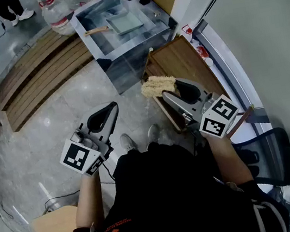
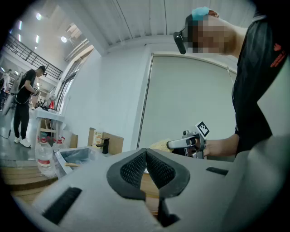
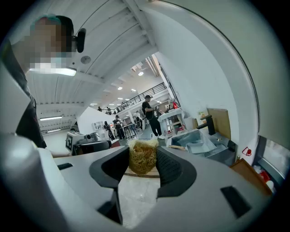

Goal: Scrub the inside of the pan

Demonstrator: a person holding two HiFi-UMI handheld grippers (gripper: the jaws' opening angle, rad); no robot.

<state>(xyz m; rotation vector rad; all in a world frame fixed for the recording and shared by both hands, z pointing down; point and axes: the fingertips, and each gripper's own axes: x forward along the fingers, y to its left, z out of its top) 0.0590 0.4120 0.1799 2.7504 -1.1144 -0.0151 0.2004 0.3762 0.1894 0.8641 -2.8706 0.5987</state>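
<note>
Head view: the pan [image 1: 125,21] lies in the sink [image 1: 126,69], well ahead of both grippers, its wooden handle pointing left; the right gripper [image 1: 167,91] carries a yellow scrubber [image 1: 156,85] beside a wooden cabinet [image 1: 182,59]; the left gripper [image 1: 112,110] hangs above the floor. Left gripper view: jaws pressed together on nothing; the sink's contents are too small to make out. Right gripper view: jaws clamped on the scrubber; the pan is perhaps the pale shape in the sink.
</note>
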